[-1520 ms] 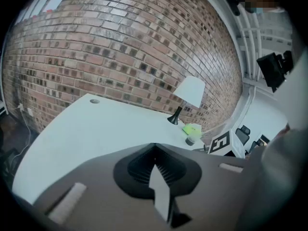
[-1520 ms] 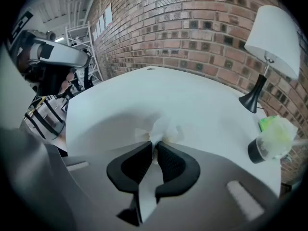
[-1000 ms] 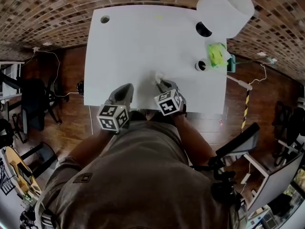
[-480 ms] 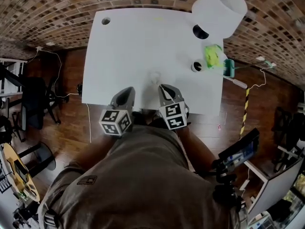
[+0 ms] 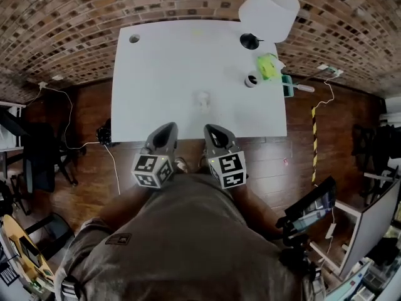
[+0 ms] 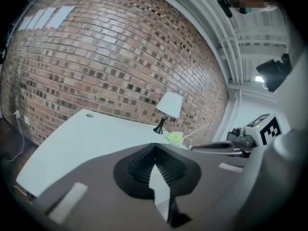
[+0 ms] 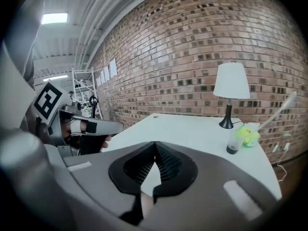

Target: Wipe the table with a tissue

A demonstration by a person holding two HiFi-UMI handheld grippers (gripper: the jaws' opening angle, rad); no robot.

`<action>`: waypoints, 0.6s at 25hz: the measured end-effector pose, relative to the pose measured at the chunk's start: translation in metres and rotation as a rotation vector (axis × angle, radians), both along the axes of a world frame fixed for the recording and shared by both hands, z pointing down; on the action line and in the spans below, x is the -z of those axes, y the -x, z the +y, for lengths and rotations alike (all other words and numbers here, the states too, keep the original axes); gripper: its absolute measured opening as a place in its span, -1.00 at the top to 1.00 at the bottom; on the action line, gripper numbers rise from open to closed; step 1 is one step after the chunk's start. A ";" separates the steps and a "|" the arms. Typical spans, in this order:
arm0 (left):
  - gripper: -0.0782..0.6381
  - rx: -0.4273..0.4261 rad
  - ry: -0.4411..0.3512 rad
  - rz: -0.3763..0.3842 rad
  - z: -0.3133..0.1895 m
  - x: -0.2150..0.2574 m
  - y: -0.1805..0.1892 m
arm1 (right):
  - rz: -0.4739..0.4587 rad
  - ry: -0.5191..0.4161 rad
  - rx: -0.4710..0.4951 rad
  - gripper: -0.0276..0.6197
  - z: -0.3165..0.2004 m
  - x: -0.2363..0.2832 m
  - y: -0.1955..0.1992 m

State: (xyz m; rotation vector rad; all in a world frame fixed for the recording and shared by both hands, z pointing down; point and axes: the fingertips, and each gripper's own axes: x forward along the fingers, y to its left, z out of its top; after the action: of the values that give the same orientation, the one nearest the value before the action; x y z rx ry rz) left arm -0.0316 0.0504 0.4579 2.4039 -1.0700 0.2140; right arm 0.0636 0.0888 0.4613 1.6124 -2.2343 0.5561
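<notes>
A: Where is the tissue (image 5: 202, 99)?

B: I see it lying in a little white ball on the counter (image 5: 156, 61). It is near the middle, a bit toward my side. Nothing touches it.

A: Do your claws have it?

B: No. My right claw (image 7: 155, 145) is pressed together with nothing in it. My left claw (image 6: 154, 149) is closed tight too, and it holds nothing. I hold both side by side in the air over the near edge of the counter. The tissue lies just past them, closer to the right one.

A: What else is on the counter?

B: At the far right corner I see a white lamp (image 5: 269, 11). A small cup (image 5: 251, 80) stands near it, and a bright green thing (image 5: 267, 66) sits just beside the cup.
</notes>
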 end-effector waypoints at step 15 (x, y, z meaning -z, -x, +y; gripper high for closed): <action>0.78 -0.055 -0.014 0.055 0.056 0.013 0.031 | -0.042 -0.067 -0.100 0.88 0.068 0.030 0.031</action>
State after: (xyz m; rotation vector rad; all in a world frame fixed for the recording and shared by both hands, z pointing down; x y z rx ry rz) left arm -0.0626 0.1067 0.4452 2.4389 -0.9852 0.1591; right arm 0.0321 0.1573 0.4318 1.7696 -2.2336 0.5518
